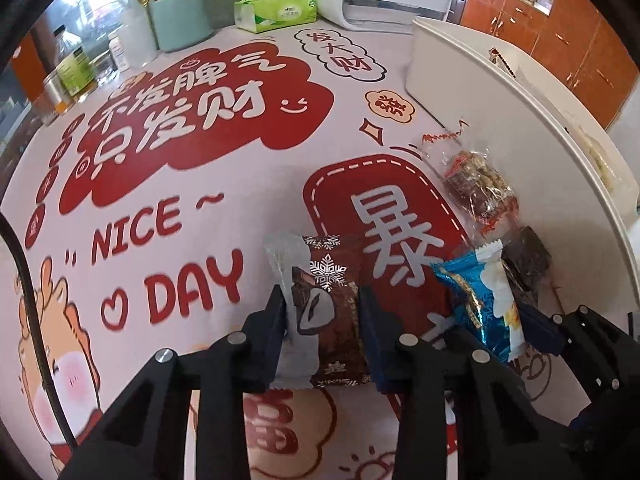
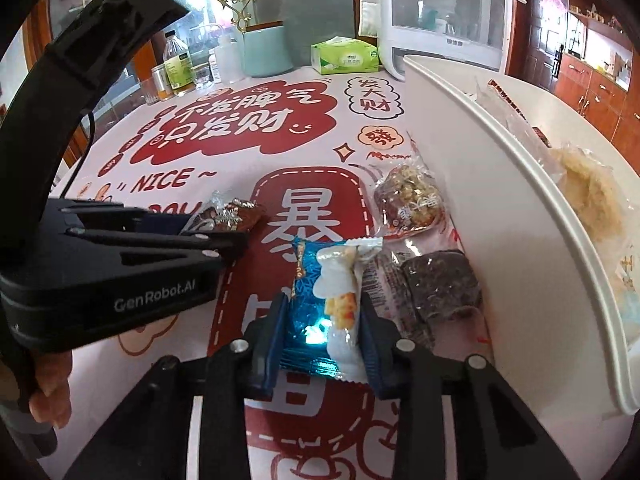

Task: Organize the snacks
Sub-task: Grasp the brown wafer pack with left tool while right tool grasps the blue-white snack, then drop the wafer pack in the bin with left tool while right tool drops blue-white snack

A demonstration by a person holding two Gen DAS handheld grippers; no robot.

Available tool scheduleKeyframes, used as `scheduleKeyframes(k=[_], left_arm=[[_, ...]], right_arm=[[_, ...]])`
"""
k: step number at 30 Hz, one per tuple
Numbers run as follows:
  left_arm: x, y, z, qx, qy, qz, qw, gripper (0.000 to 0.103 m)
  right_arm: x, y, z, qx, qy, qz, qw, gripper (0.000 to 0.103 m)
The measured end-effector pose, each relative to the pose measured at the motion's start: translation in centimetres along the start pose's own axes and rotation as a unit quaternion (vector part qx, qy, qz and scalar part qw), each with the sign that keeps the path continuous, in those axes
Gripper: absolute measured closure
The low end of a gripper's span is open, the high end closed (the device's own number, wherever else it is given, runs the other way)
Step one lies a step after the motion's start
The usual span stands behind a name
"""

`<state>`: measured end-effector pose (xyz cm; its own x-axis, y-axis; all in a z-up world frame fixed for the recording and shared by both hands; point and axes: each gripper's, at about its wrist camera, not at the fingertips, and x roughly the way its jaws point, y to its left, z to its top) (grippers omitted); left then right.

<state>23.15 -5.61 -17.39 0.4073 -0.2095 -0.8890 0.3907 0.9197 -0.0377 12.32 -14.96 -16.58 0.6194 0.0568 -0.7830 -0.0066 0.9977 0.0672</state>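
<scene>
The left gripper [image 1: 322,312] clamps a brown snack [image 1: 332,304]; the right gripper [image 2: 322,320] clamps a blue snack [image 2: 320,304]. At two o'clock, the white bin [image 2: 492,184] flanks a nut bar [image 2: 412,200].

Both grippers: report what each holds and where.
Left gripper jaws clamp the brown snowflake snack packet across its middle; right gripper jaws clamp the blue snack packet by its long sides.
</scene>
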Motion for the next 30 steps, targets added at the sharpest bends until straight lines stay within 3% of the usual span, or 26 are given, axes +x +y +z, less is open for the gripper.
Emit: scheduleKeyframes(k=[16, 24, 30], left_arm=[[-7.8, -0.5, -1.7, -0.005, -0.07, 0.032, 0.997, 0.071], [-11.8, -1.3, -1.4, -0.011, -0.101, 0.019, 0.9947, 0.071], [-15.9, -3.9, 1.2, 0.026, -0.147, 0.003, 0.9888, 0.071]], right_arm=[[-5.5, 1.5, 0.3, -0.025, -0.056, 0.029, 0.998, 0.069], [-8.5, 1.2, 0.0, -0.026, -0.075, 0.035, 0.996, 0.069], [-12.3, -1.3, 0.9, -0.004, -0.102, 0.021, 0.995, 0.069]])
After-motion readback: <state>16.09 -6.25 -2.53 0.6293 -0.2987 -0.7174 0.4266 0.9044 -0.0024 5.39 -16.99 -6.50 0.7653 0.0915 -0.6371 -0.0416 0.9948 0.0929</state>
